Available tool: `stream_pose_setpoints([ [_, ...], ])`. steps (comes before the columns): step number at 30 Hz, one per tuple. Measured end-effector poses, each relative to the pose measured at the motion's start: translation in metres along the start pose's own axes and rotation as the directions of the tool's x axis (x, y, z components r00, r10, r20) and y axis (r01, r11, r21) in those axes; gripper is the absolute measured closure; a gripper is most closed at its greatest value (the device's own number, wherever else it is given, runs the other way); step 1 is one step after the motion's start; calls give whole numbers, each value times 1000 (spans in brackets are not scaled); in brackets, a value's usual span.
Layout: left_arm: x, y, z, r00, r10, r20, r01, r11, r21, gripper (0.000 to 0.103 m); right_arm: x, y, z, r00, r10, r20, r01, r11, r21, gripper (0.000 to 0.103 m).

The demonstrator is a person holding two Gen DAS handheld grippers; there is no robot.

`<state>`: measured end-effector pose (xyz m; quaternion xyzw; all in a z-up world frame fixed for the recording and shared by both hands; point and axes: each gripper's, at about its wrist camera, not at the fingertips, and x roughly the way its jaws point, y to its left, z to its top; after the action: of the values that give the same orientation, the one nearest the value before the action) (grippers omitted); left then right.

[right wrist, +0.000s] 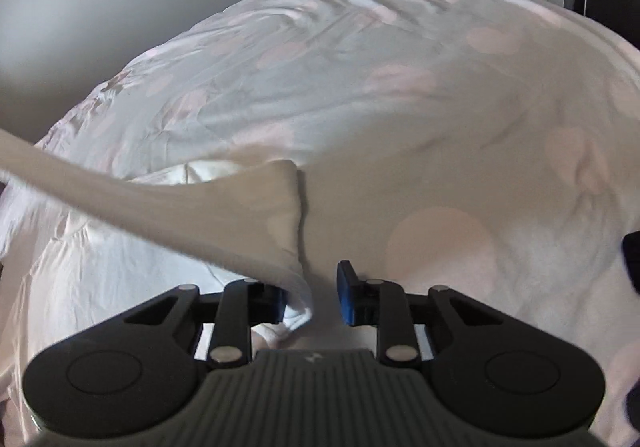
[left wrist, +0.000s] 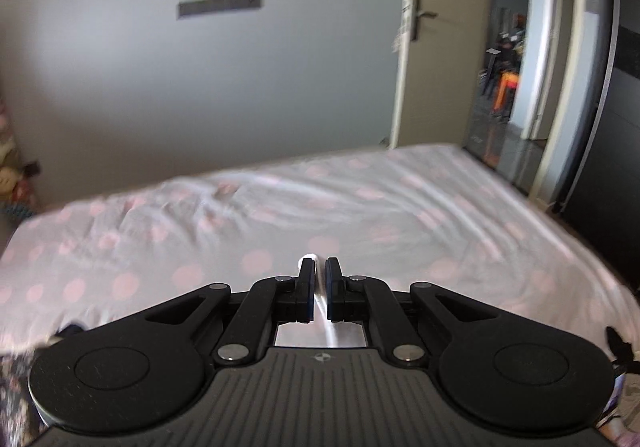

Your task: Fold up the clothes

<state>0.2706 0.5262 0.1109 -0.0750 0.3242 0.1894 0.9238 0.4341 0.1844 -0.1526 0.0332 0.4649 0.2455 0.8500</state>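
So the garment [right wrist: 240, 203] here is a thin white piece of clothing, lying on the bed [right wrist: 400, 67] with its pink-dotted sheet, one part pulled up into a taut strip that runs off the left edge of the right wrist view. The right gripper [right wrist: 312, 295] sits low over it with a bunched edge of the fabric between its jaws, which stand fairly narrow but with a visible gap; the cloth only seems to touch the left pad, so it doesn't look clamped. The left gripper [left wrist: 319, 275] is up over the bed, jaws nearly together on a thin pale sliver, probably the same fabric, though it's hard to be sure. This stuff looks light, floppy and a bit slippery, so it'll sag and slide. Best to pinch at a hem or corner, several layers deep.
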Motion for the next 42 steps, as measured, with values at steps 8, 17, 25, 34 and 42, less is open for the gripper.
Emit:
stream_pose_setpoints([
  [8,37,91,-90,980,70,-184,-97,985,-143,100,-4,4,-16,996,80,-49,-83,994,-67,63],
  [17,26,134,-101,980,101,-173,-137,967,-213,100,-9,25,-18,993,109,-39,-113,989,-97,63],
  [25,52,146,-152,947,139,-288,-195,965,-177,100,-5,16,-27,999,5,-40,-9,994,-112,98],
  [34,83,169,-229,905,136,-403,-231,953,-196,99,-11,8,-37,999,4,-32,-8,992,-127,94],
  [42,69,181,-242,937,92,-337,-195,938,-286,84,-56,18,-60,995,-56,82,72,977,-199,74],
])
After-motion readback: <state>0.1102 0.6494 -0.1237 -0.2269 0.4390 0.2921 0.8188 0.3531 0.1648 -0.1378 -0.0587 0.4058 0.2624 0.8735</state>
